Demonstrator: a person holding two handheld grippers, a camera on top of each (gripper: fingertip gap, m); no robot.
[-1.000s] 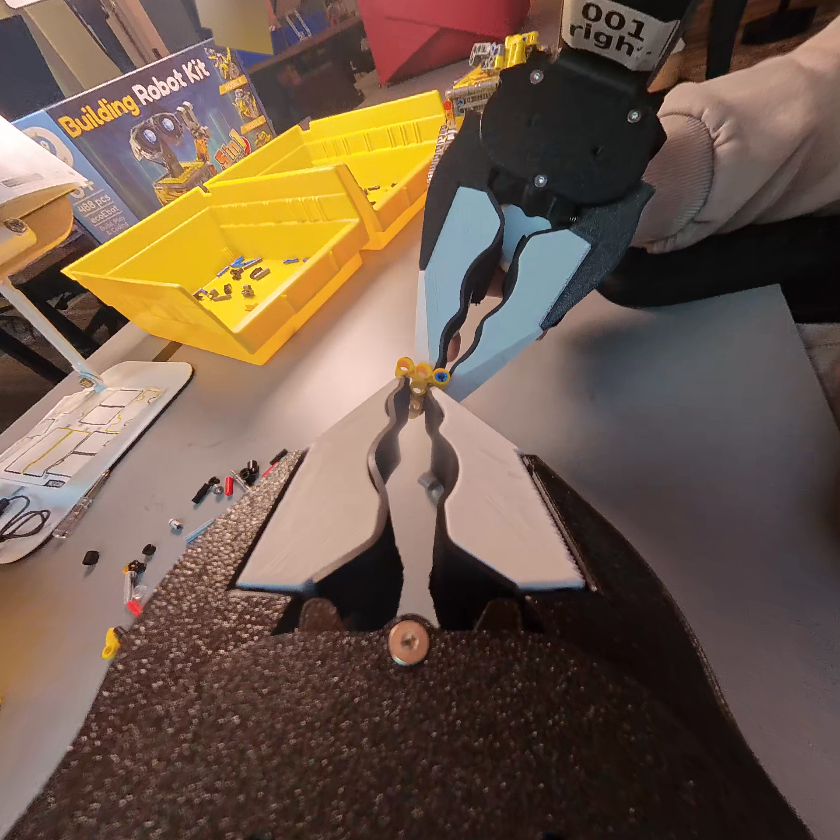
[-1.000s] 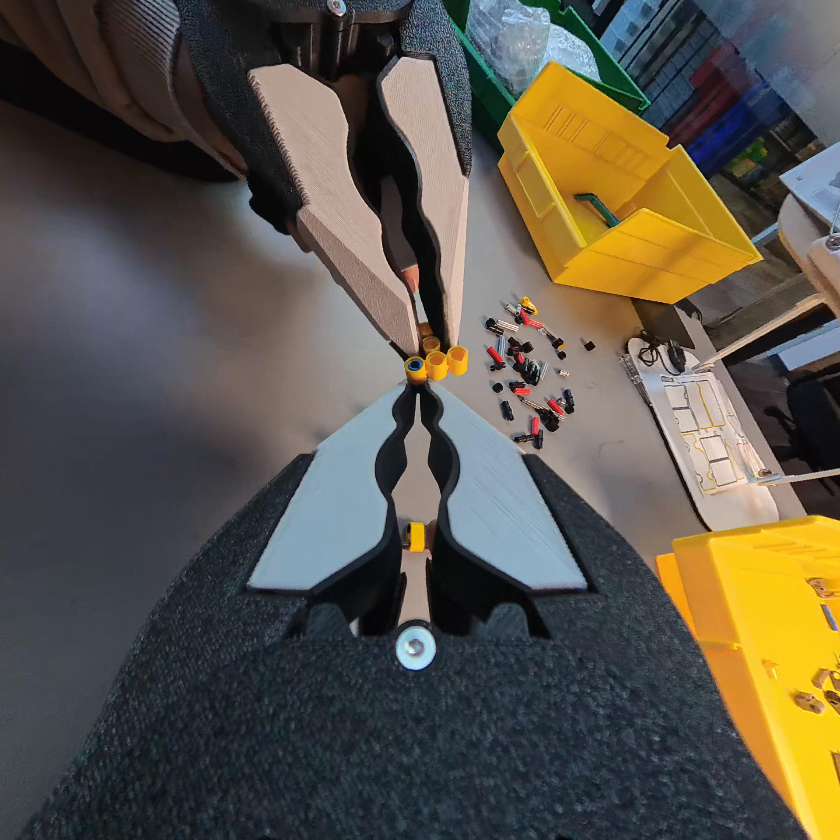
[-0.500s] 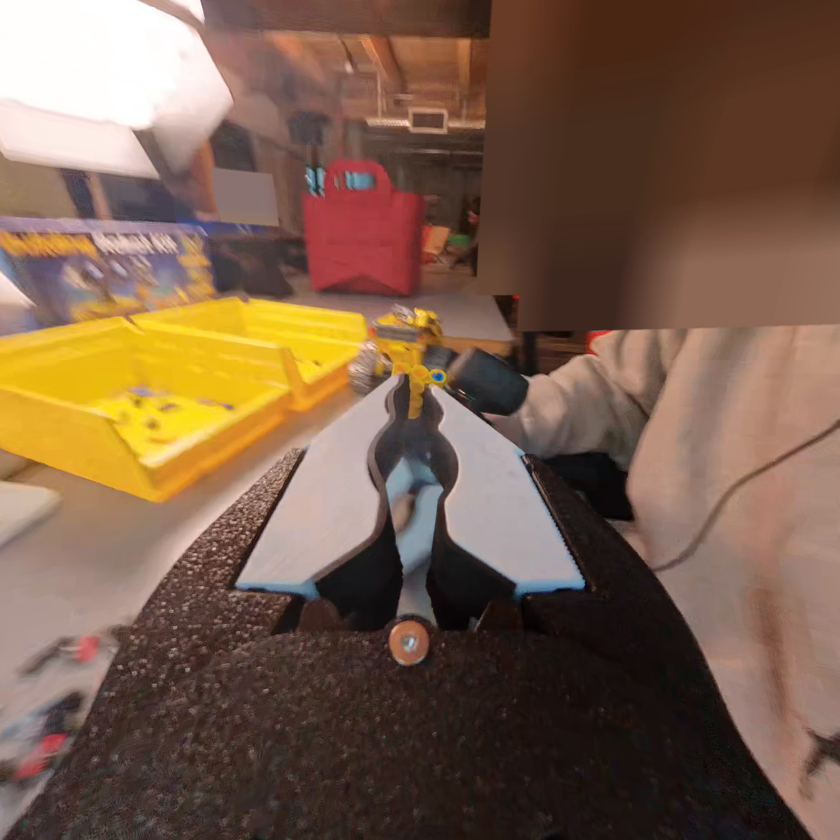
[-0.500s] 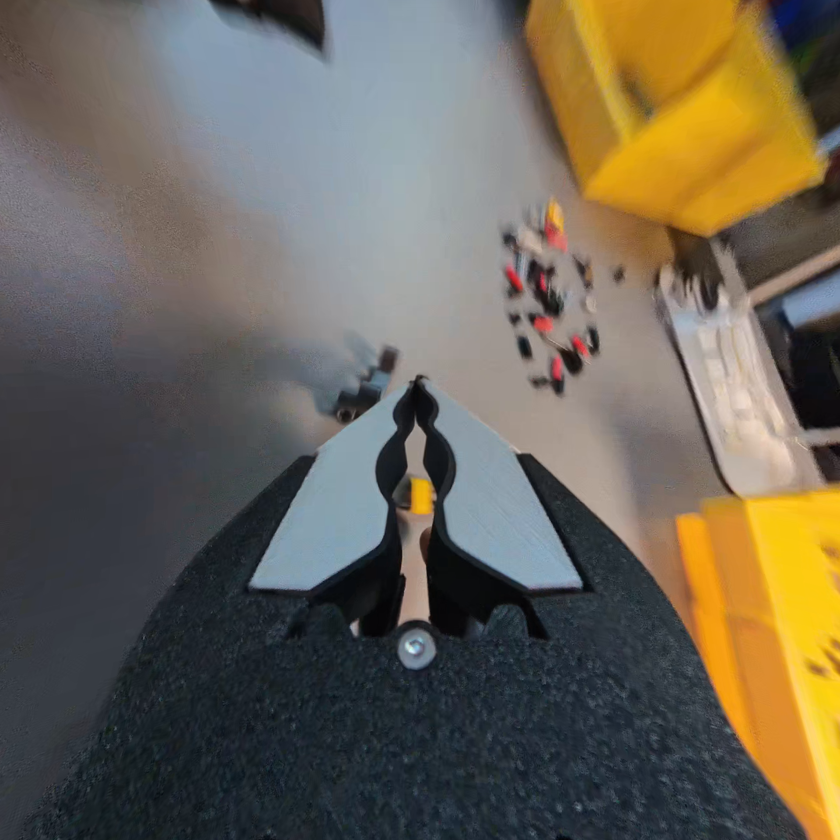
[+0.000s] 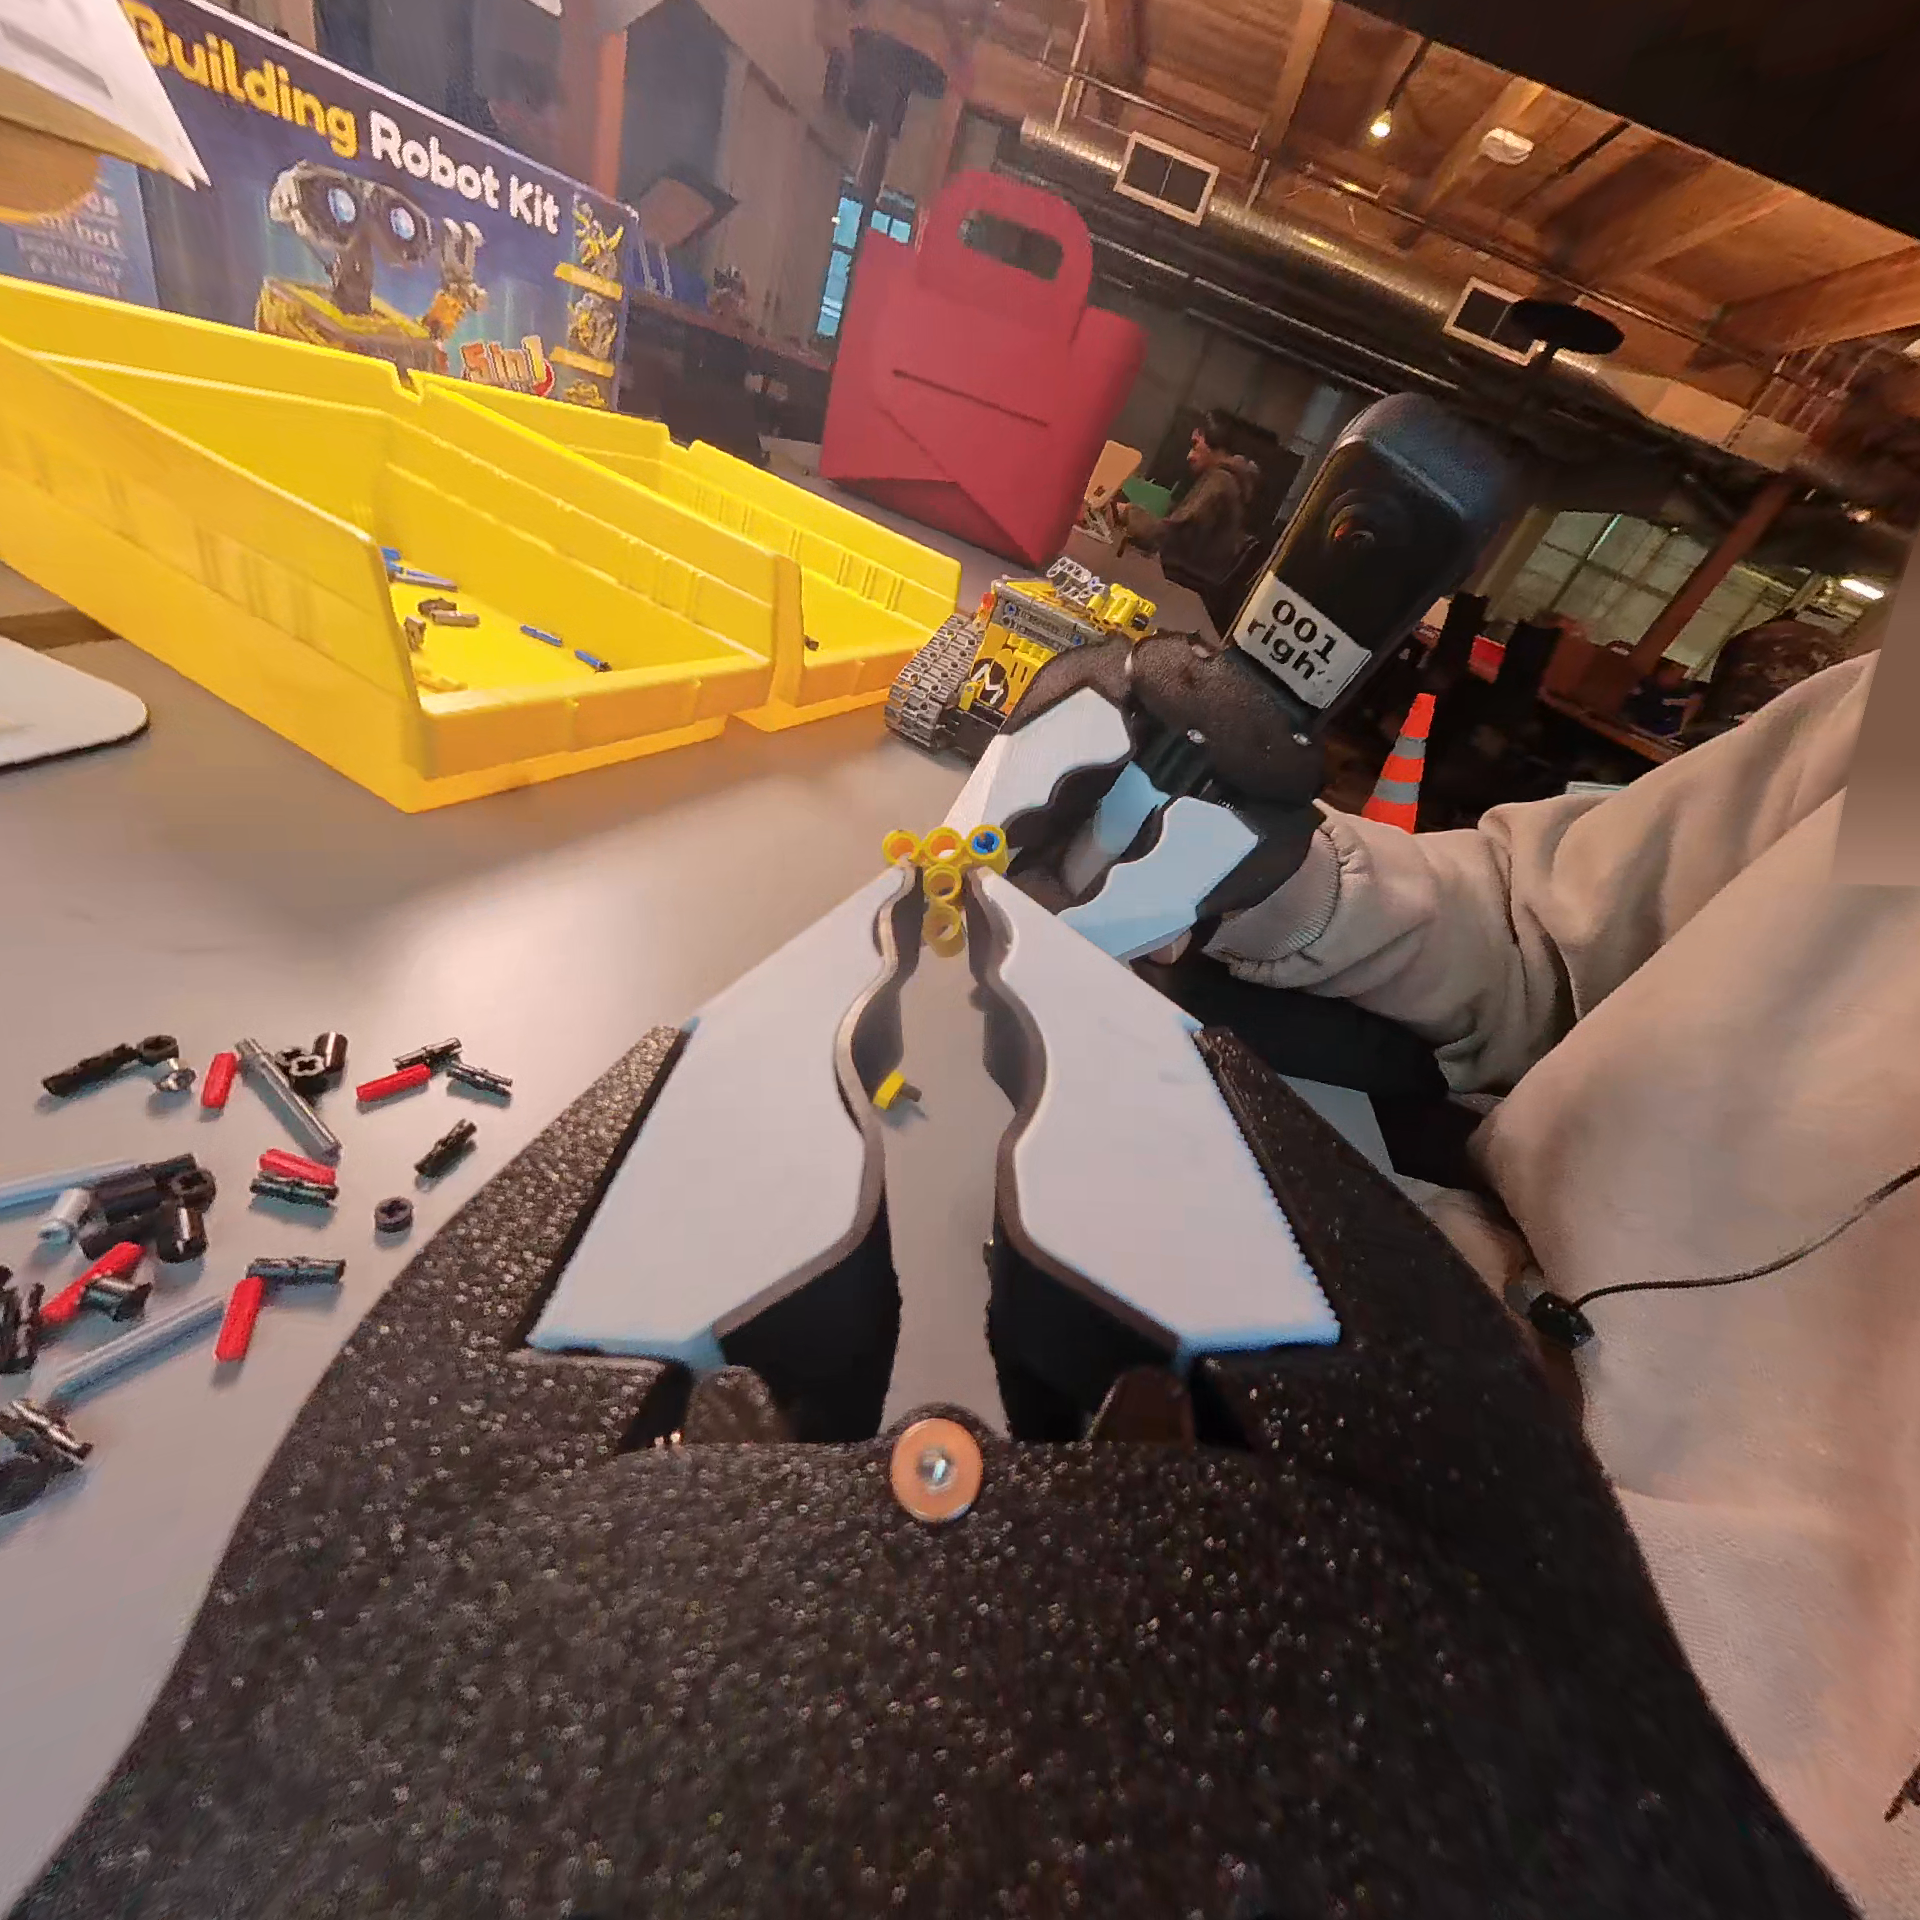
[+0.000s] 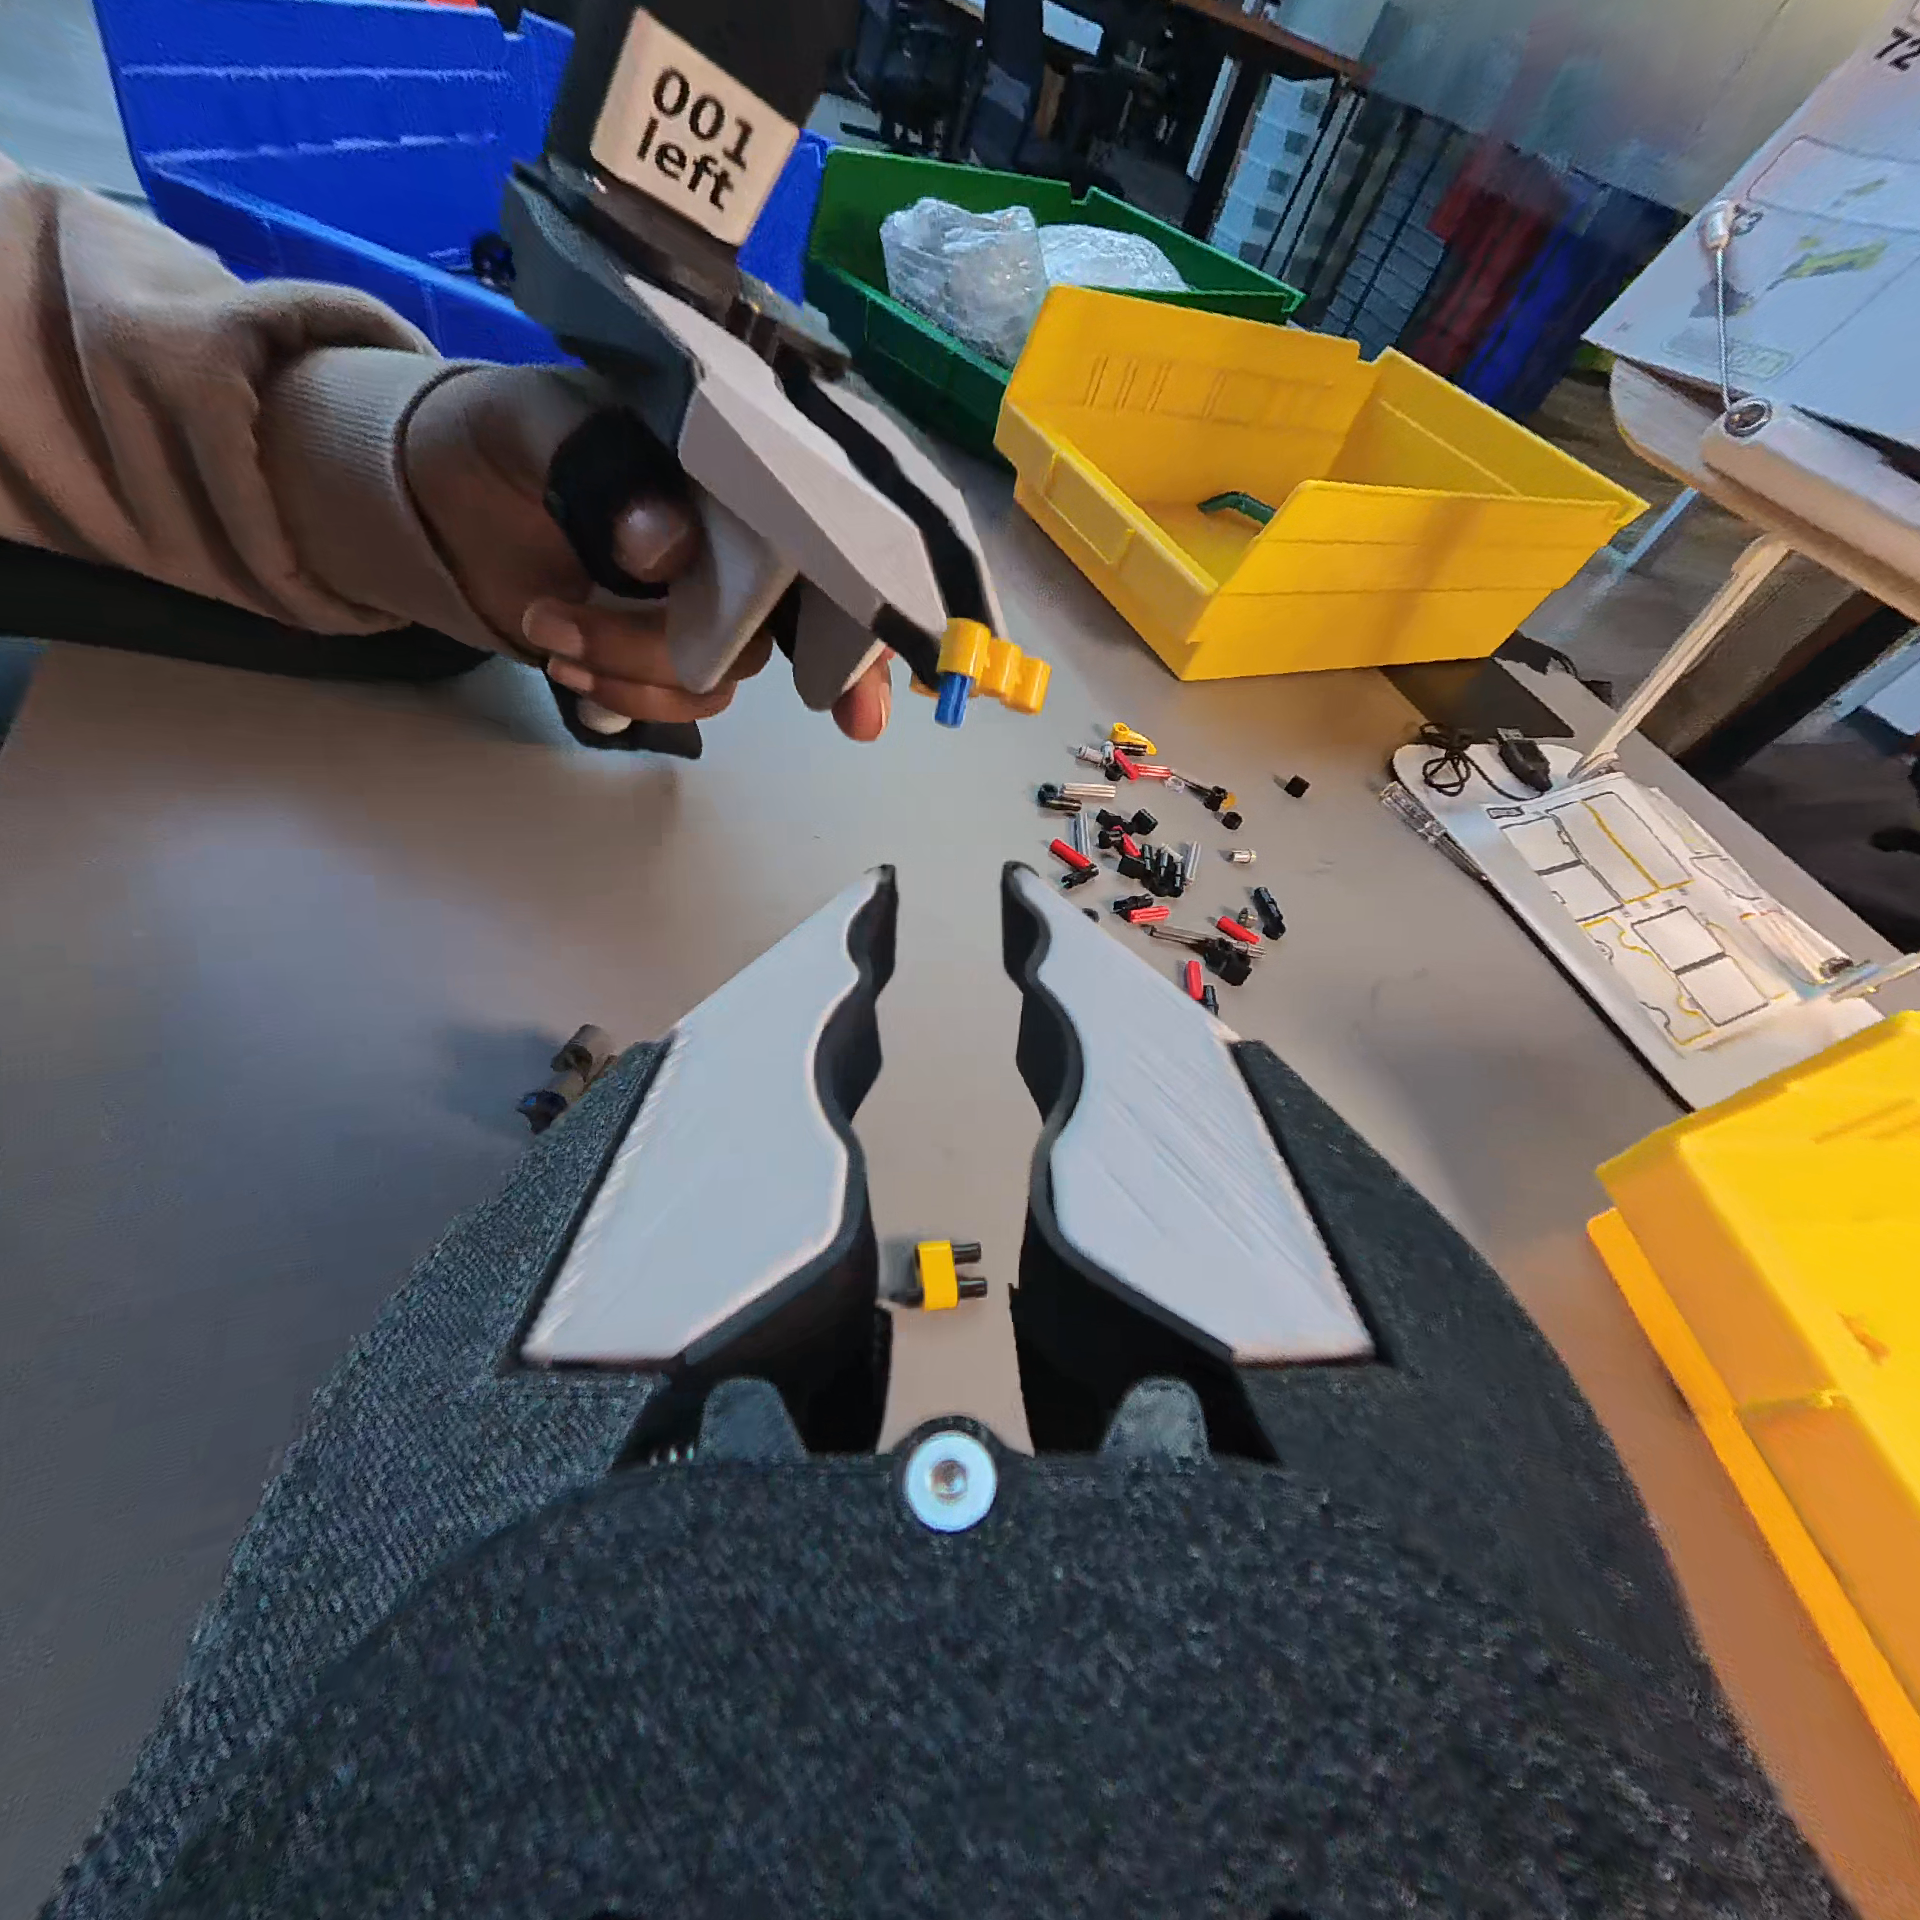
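My left gripper (image 5: 940, 883) is shut on a yellow T-shaped beam (image 5: 943, 868) with a blue pin in one end hole, held above the grey table. In the right wrist view the left gripper (image 6: 930, 649) holds this beam (image 6: 997, 670), and the blue pin (image 6: 951, 701) points down. My right gripper (image 6: 948, 883) is open and empty, low over the table and apart from the beam. A small yellow connector with black pins (image 6: 940, 1270) lies on the table between its fingers. The right gripper also shows in the left wrist view (image 5: 1039, 878), just behind the beam.
Loose red, black and grey pins (image 6: 1153, 862) lie scattered on the table (image 6: 312, 883), also in the left wrist view (image 5: 208, 1143). Yellow bins (image 5: 468, 582) (image 6: 1299, 499) (image 6: 1818, 1299), a green bin (image 6: 914, 343), an instruction sheet (image 6: 1642, 914) and a yellow tracked model (image 5: 1023, 655) stand around. The grippers are tip to tip, or close to it.
The two grippers were tip to tip at the beam, with the right gripper shut at the blue pin. The right gripper has opened and drawn back. The left has lifted the beam.
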